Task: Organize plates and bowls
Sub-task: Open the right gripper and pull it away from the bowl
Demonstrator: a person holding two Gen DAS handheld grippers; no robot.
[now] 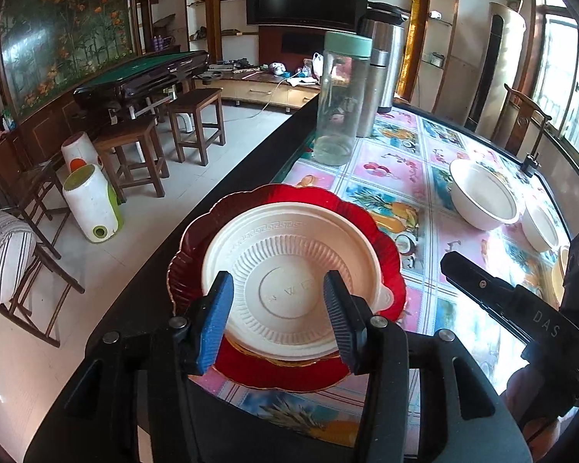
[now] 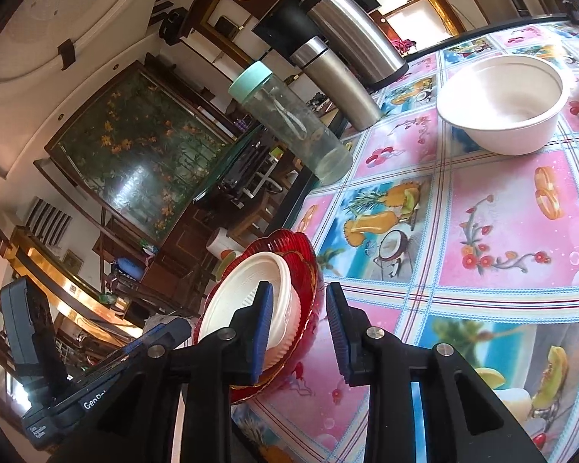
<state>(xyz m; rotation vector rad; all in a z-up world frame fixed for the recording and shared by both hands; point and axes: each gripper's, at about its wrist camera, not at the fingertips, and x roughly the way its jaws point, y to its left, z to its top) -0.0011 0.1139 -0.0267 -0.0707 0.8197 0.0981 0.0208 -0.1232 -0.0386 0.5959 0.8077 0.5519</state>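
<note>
Left wrist view: the white plate [image 1: 289, 281] sits stacked on the red plate [image 1: 382, 231] near the surface [image 1: 444, 308] edge, likely as a base for stacking. Left gripper [image 1: 278, 318] jaws are released above it, holding nothing. Right gripper [image 2: 299, 330] jaws are released too, beside the stack; two bowls [image 1: 484, 195] wait well apart.

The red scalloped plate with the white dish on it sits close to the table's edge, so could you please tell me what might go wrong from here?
1. The red scalloped plate lies near the table edge; a nudge from the open left claw could push it off.
2. The white ribbed dish rests loosely on it and may slide.
3. The clear bottle stands upright nearby and could topple if an arm swings wide.
</note>
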